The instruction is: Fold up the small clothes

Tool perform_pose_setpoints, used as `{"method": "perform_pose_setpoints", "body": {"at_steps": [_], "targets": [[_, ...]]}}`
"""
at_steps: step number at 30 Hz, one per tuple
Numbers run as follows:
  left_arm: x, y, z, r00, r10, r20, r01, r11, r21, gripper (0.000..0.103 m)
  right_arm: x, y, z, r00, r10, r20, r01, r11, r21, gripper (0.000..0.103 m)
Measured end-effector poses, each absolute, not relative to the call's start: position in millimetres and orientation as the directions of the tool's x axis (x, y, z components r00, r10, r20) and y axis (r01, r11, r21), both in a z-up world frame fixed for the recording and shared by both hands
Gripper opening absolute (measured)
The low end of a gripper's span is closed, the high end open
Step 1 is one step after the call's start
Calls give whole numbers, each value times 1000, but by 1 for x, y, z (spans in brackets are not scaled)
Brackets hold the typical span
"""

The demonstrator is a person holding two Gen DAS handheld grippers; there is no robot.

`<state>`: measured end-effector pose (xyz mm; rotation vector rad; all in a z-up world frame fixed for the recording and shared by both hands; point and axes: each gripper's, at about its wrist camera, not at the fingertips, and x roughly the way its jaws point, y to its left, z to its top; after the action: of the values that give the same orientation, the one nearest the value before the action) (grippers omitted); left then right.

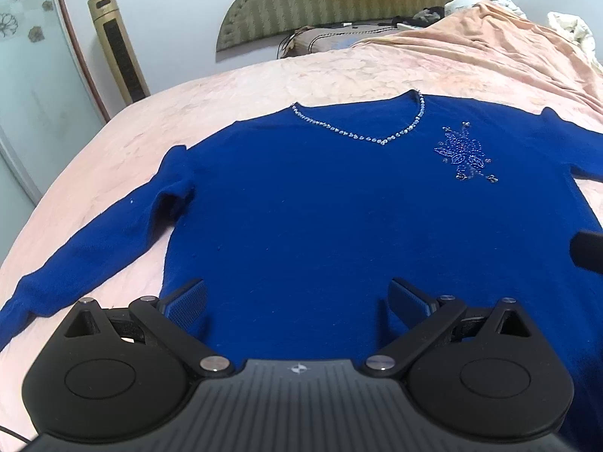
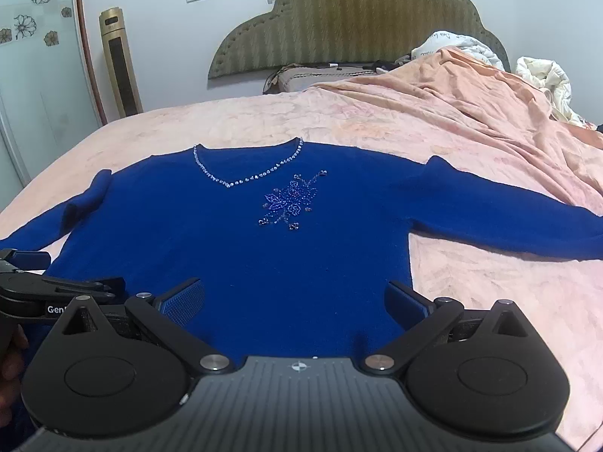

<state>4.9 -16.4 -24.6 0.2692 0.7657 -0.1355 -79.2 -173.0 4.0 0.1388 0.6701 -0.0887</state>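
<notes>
Both grippers, left gripper and right gripper, are hovering jaws apart over the hem of the blue sweater, which is lying flat on the pink bedspread, neckline pointing away, sleeves spreading sideways.

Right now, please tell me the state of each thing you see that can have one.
Blue sweater: spread flat, face up, unfolded.
Sleeves: stretched outward.
Left hand-held gripper: open, empty.
Right hand-held gripper: open, empty.
Pink blanket: bunched at the far right.
</notes>
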Motion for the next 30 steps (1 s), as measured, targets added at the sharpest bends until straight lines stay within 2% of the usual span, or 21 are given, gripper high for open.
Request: {"method": "perform_pose_setpoints", "body": {"at_steps": [12, 19, 25, 30], "targets": [[2, -22, -32, 725, -27, -688, 217, 957, 191, 103, -73, -179, -8, 794, -12, -608, 146, 974, 171, 103], [8, -20, -34, 681, -32, -732, 210, 966, 153, 103, -77, -174, -4, 808, -25, -589, 122, 984, 126, 103], [6, -20, -35, 693, -19, -721, 214, 960, 180, 103, -77, -169, -6, 802, -31, -596, 111, 989, 97, 103], [7, -14, -35, 688, -49, -724, 214, 967, 139, 103, -77, -163, -6, 802, -4, -597, 73, 993, 91, 103]]}}
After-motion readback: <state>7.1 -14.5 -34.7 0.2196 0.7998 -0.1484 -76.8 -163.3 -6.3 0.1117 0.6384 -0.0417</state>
